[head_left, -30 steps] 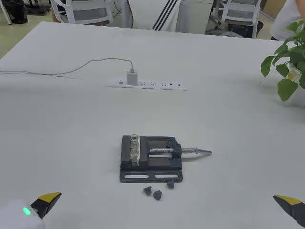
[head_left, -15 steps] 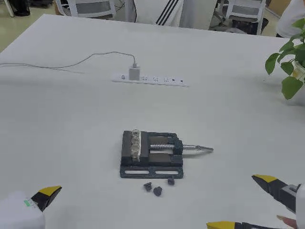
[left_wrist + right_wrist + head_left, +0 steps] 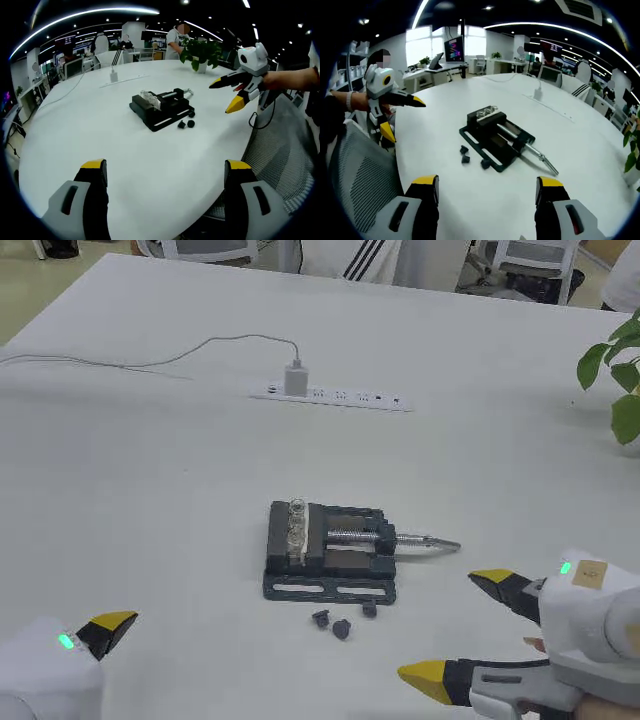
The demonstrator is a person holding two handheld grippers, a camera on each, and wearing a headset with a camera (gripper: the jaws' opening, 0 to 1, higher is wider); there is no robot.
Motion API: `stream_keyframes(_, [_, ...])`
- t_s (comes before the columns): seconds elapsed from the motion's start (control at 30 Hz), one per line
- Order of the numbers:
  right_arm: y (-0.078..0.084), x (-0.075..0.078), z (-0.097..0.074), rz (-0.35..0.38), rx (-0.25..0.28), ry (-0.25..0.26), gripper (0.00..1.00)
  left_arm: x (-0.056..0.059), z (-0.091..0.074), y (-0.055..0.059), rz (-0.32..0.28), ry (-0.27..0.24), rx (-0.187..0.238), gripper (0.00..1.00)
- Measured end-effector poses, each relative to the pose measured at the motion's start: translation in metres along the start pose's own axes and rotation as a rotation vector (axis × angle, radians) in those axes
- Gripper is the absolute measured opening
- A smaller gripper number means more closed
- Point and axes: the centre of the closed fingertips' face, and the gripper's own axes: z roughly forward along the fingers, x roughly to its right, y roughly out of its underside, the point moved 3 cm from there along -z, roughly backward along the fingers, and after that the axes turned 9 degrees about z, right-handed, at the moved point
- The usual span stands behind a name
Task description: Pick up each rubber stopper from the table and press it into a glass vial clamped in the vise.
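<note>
L gripper (image 3: 165, 165) & R gripper (image 3: 435, 625): jaws wide apart, empty.
Both held over worktop's (image 3: 150, 490) near edge, apart from vise (image 3: 345, 562). 3 stoppers (image 3: 342, 628) lie loose on worktop just in front of vise, R gripper nearer them. Vials (image 3: 296, 525) upright, clamped in vise. Power strip (image 3: 340, 397) farther back w/ charger plugged in.

Yellow-tipped right gripper (image 3: 487, 191) jaws wide apart; black metal vise (image 3: 496, 136) ahead, three dark rubber stoppers (image 3: 466, 158) just beside its base.
</note>
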Motion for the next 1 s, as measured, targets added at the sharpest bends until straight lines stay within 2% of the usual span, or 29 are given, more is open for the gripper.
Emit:
stream_keyframes(0.3, [0.0,-0.002,0.023,-0.169,-0.059,-0.067,0.59,0.002,-0.002,0.002,-0.017,-0.005,-0.001,0.97])
stream_keyframes(0.5, [0.0,0.0,0.035,-0.275,-0.09,-0.091,0.47,0.003,-0.002,0.005,-0.025,-0.009,-0.002,0.97])
stream_keyframes(0.6, [0.0,0.0,0.04,-0.315,-0.101,-0.107,0.42,0.004,-0.002,0.006,-0.028,-0.01,-0.004,0.97])
stream_keyframes(0.73, [0.0,0.001,0.046,-0.406,-0.128,-0.118,0.37,0.004,-0.002,0.006,-0.03,-0.01,-0.004,0.97])
stream_keyframes(1.0, [-0.001,0.001,0.055,-0.491,-0.141,-0.142,0.28,0.004,-0.002,0.006,-0.037,-0.01,-0.002,0.96])
